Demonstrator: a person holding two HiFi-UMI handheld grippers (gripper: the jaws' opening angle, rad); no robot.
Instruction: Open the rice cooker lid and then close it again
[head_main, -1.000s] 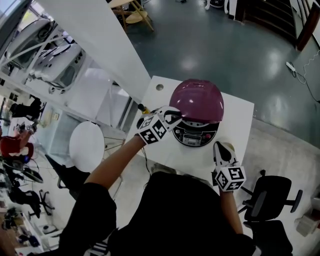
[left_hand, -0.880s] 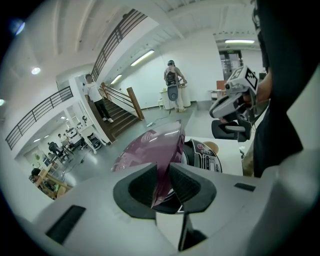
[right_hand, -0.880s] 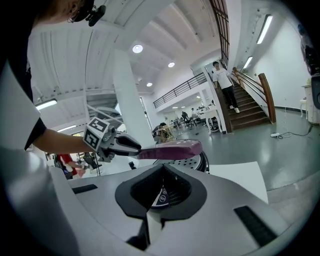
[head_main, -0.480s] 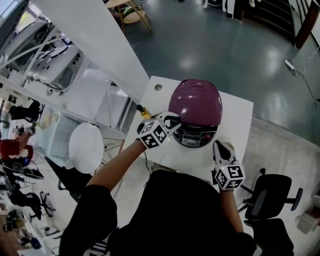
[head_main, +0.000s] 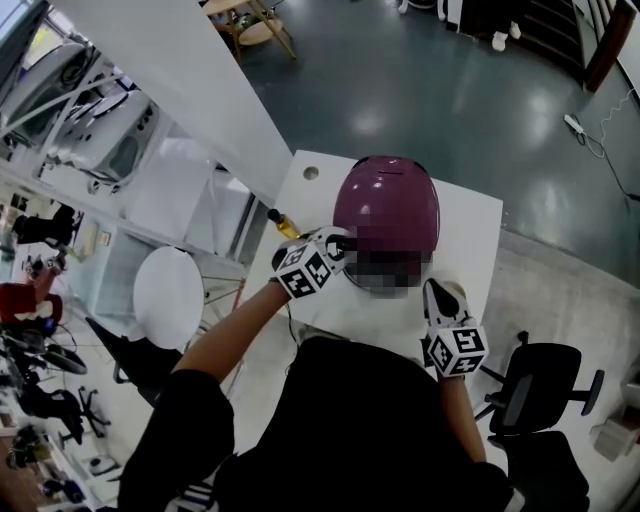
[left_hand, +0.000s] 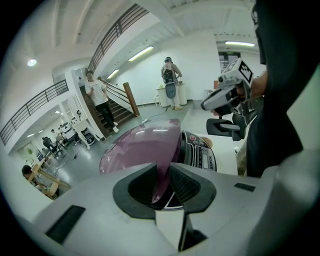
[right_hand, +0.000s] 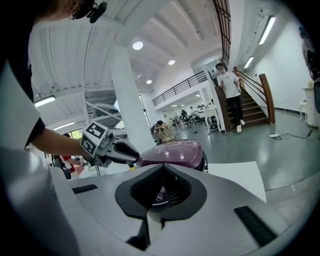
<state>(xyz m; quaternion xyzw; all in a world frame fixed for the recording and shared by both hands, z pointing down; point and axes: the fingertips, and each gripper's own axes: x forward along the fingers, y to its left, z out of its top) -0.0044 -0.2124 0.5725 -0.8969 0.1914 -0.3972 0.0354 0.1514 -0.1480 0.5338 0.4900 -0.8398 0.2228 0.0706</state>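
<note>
1. The rice cooker (head_main: 386, 212) is set on the white table (head_main: 476, 215), its purple lid (left_hand: 140, 149) on top
2. The lid's front edge is clamped between the jaws of the left gripper (head_main: 338, 243)
3. The right gripper (head_main: 441, 293) is seen clenched and empty, near the cooker's front

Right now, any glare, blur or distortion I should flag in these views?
Head view: lamp glare on the floor; a mosaic patch covers the front of the rice cooker. Left gripper view: fisheye bend, dark corners, a bright streak on the lid, panel legible. Right gripper view: same bend, ceiling lamp blown out.
</note>
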